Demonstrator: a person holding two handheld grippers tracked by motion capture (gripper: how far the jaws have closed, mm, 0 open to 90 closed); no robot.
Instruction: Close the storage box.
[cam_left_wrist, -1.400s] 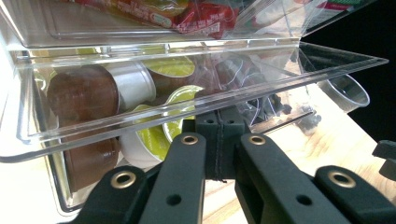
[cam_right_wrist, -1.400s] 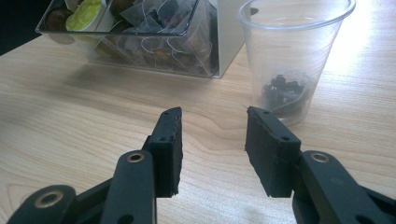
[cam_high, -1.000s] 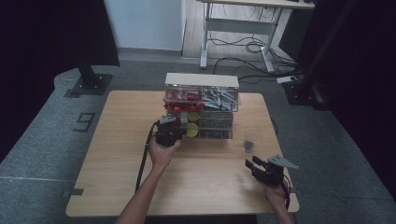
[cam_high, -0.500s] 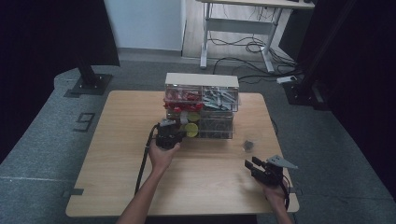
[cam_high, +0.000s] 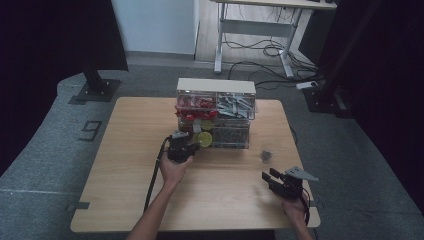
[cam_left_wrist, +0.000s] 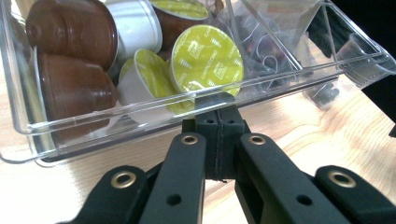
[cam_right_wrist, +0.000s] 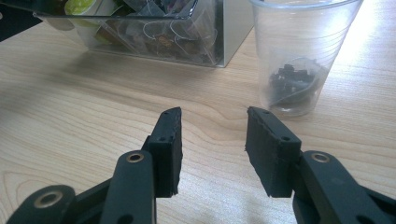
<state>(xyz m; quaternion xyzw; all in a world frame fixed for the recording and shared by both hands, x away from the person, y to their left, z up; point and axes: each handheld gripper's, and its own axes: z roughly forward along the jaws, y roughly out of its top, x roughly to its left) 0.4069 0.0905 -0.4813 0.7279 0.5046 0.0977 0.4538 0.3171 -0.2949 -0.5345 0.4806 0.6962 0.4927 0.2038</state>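
Little has shifted since the earlier frames: left gripper (cam_high: 181, 146) sits a touch closer to the organiser front, right gripper (cam_high: 280, 183) unmoved.

Item: clear drawer (cam_left_wrist: 140, 122), lower left of the organiser (cam_high: 216, 86), pulled part-way out, holding coffee capsules (cam_left_wrist: 207, 58) in green, brown and silver.
Left gripper (cam_left_wrist: 219, 108): jaws clenched tight together at the drawer's front lip; whether any plastic is pinched between them cannot be told.
Right gripper (cam_right_wrist: 214, 122): jaws apart, empty, resting low near the table (cam_high: 125, 165) edge.
Plastic cup (cam_right_wrist: 301, 51): upright, dark bits inside, just beside the organiser's right end.

Risks, judged: a slanted pull could jam the drawer; a hard tug could drag the unbraced organiser or spill capsules; the right gripper's advance could topple the light cup.
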